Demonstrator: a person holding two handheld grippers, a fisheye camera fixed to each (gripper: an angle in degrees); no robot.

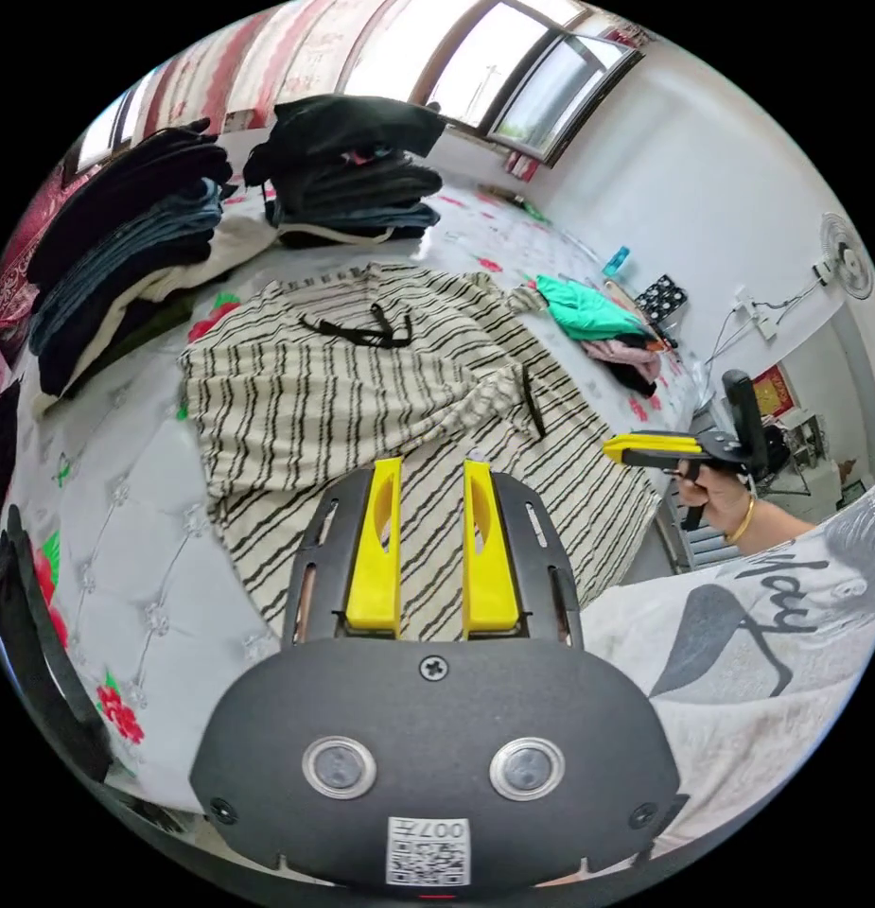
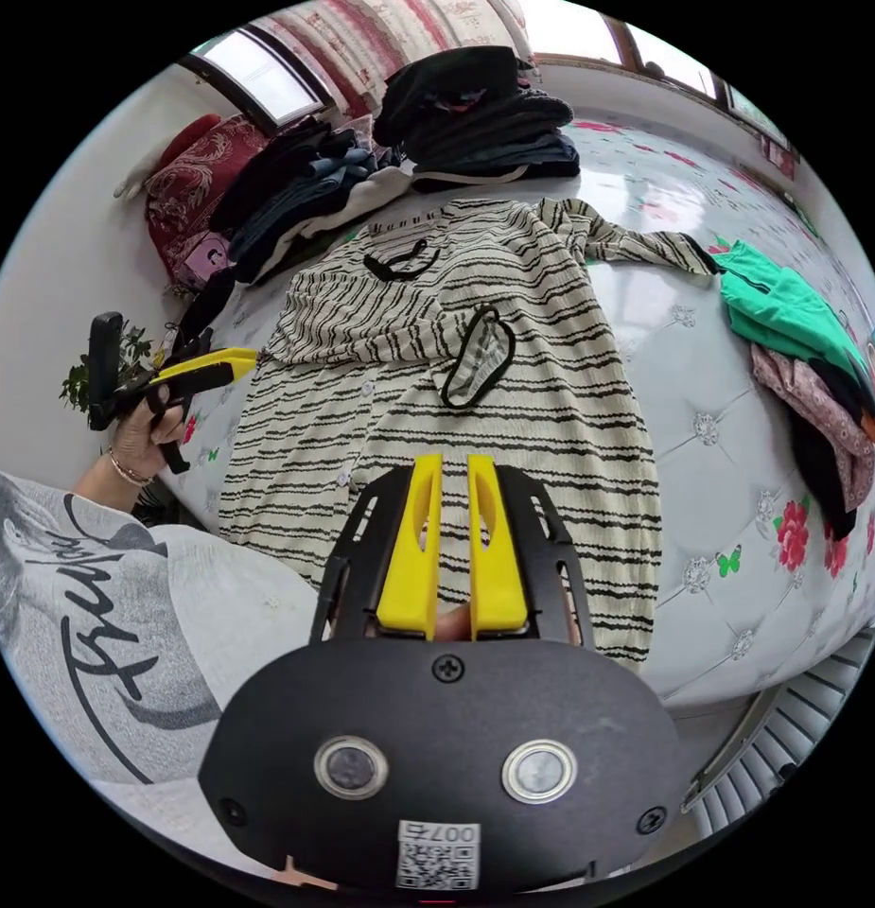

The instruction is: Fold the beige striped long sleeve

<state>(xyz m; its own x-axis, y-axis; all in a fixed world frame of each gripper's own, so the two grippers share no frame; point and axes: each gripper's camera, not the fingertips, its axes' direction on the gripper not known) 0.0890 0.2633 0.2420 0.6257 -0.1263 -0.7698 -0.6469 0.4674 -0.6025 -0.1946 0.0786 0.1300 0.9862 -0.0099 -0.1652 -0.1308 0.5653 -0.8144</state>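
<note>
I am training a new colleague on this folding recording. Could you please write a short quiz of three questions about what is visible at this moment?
1. True or false: one sleeve of the beige striped long sleeve is already folded across its front, with the black-edged cuff lying on the chest.
2. Multiple choice: what does the left gripper hold? A) a sleeve B) the hem C) nothing
3. Fill in: the green garment lies on the ____ bedcover, apart from the striped top.

Key: 1 true; 2 C, its jaws stand apart above the fabric; 3 white quilted.
</note>
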